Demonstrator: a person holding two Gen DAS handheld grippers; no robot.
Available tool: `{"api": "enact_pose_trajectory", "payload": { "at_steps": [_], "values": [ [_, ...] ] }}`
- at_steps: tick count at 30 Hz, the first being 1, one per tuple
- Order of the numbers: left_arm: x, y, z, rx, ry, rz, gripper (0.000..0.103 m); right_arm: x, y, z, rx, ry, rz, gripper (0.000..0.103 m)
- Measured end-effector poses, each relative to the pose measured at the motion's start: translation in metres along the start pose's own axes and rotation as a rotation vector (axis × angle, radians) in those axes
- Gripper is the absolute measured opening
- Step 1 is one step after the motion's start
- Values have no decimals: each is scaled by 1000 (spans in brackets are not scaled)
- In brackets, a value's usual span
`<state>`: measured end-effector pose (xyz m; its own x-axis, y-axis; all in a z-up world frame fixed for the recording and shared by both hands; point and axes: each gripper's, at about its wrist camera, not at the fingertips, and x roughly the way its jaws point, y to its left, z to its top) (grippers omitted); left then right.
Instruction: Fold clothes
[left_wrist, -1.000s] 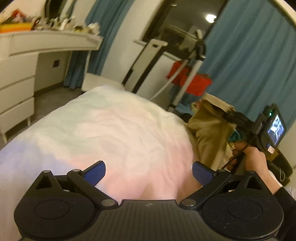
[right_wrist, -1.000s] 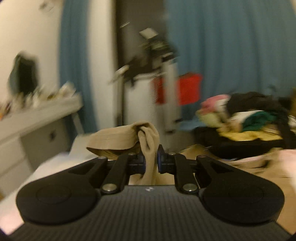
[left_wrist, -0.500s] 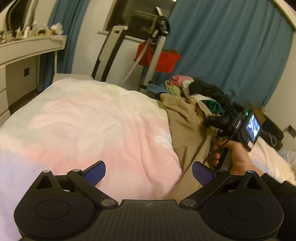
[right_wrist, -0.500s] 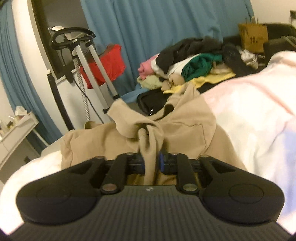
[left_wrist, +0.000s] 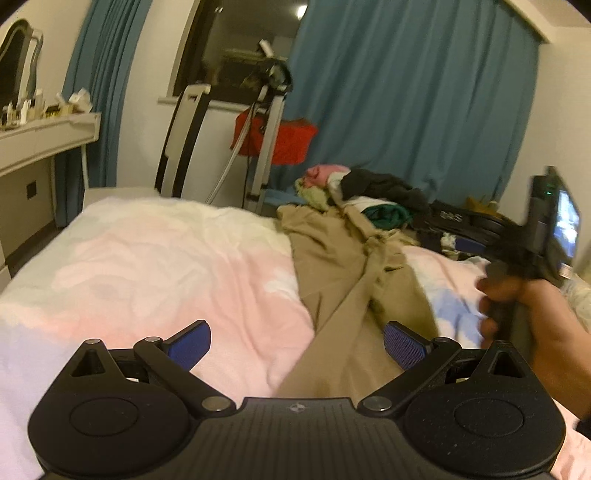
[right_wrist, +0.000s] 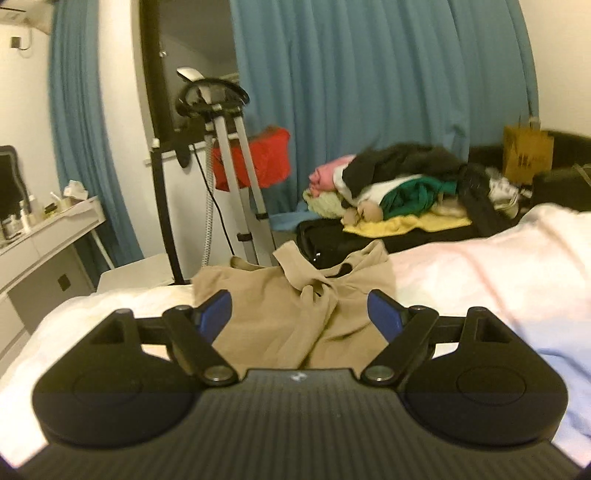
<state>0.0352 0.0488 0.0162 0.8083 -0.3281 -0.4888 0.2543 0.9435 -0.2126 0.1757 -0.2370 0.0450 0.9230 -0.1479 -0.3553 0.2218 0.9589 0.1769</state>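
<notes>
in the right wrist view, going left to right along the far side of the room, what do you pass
White dresser → garment steamer stand → red bag → pile of clothes → yellow paper bag.

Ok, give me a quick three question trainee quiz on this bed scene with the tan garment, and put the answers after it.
1. True or false: the right gripper is clamped on the tan garment.
2. What does the tan garment lie on?
3. Multiple choice: the clothes pile sits A) beyond the garment, B) on the dresser, C) in a gripper.

Key: 1. False; its jaws have just been opening and stand apart, gripping nothing. 2. The pink and white bedcover. 3. A.
</notes>
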Motion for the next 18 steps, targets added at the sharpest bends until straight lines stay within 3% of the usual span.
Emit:
{"api": "enact_pose_trajectory", "payload": {
  "at_steps": [5, 12, 18],
  "values": [
    [-30, -11, -2, 50, -18, -10, 101, -90, -1, -8, -32, -7, 12, 82],
    [-43, -19, -14, 144, 7, 105, 101, -196, -17, -51, 24, 11, 27, 82],
    [-25, 27, -24, -50, 171, 166, 96, -225, -26, -75, 50, 34, 35, 82]
  ]
}}
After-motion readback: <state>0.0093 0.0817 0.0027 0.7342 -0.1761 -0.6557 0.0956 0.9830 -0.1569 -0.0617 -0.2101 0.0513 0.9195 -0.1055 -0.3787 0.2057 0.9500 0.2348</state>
